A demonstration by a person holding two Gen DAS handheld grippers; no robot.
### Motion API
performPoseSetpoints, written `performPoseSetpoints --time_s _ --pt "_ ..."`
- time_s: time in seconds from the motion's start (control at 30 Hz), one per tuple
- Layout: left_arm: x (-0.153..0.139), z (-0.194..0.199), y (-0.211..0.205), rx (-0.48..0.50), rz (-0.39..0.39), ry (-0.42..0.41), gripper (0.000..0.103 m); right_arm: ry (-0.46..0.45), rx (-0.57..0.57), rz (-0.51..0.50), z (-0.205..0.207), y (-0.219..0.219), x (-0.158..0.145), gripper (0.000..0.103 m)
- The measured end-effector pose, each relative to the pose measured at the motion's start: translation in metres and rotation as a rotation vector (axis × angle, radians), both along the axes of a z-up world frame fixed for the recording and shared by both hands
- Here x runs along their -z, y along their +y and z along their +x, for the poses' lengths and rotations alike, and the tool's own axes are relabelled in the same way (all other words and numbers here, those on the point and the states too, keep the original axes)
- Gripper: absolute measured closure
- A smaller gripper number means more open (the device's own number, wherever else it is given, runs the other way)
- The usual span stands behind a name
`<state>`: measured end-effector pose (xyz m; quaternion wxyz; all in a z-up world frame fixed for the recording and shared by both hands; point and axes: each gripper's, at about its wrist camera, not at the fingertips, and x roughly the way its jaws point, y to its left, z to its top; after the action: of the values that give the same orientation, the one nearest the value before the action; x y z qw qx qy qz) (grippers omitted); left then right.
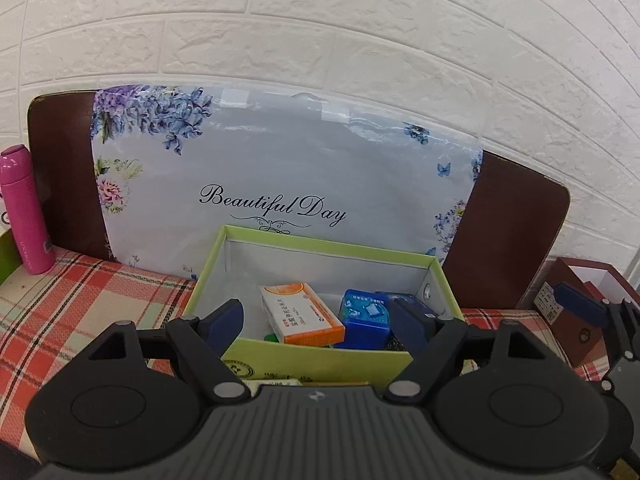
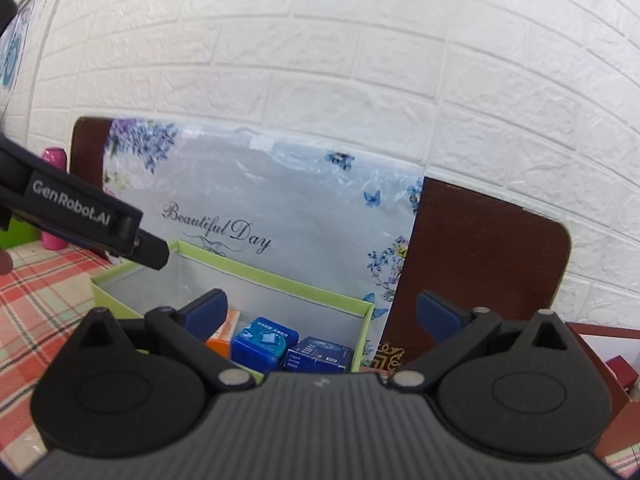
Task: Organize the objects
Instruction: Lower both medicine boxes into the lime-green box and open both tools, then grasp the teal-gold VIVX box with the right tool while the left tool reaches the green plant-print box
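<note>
An open light-green box (image 1: pixel 320 246) stands on the plaid cloth. Inside it lie an orange-and-white carton (image 1: pixel 300 312), a blue box (image 1: pixel 366 316) and a dark blue box (image 2: pixel 320 354). My left gripper (image 1: pixel 318 322) hovers over the box's front wall, open, with nothing between its fingers. My right gripper (image 2: pixel 322 314) is also open and holds nothing, just right of the left one, over the green box (image 2: pixel 280 280) near its right end. The left gripper's arm (image 2: pixel 80 216) crosses the right wrist view. One right fingertip (image 1: pixel 580 308) shows in the left wrist view.
A floral "Beautiful Day" bag (image 1: pixel 280 168) leans on a brown board (image 1: pixel 60 168) against the white brick wall. A pink bottle (image 1: pixel 24 208) stands at the far left. A red-brown open box (image 1: pixel 568 304) sits to the right of the green box.
</note>
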<state>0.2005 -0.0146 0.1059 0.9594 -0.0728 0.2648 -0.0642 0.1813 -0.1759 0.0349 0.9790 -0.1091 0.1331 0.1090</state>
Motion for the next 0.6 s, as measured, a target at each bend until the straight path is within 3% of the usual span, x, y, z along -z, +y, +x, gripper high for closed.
performPoseSetpoints --time_s 0.3,0.6 --pt "0.023 -0.056 0.015 -0.007 -0.061 0.043 0.020 0.015 0.014 0.061 -0.067 -0.011 0.002 0.000" --pt "0.087 -0.089 0.013 0.016 -0.059 0.143 0.020 0.180 0.065 0.098 -0.111 -0.030 0.058 0.000"
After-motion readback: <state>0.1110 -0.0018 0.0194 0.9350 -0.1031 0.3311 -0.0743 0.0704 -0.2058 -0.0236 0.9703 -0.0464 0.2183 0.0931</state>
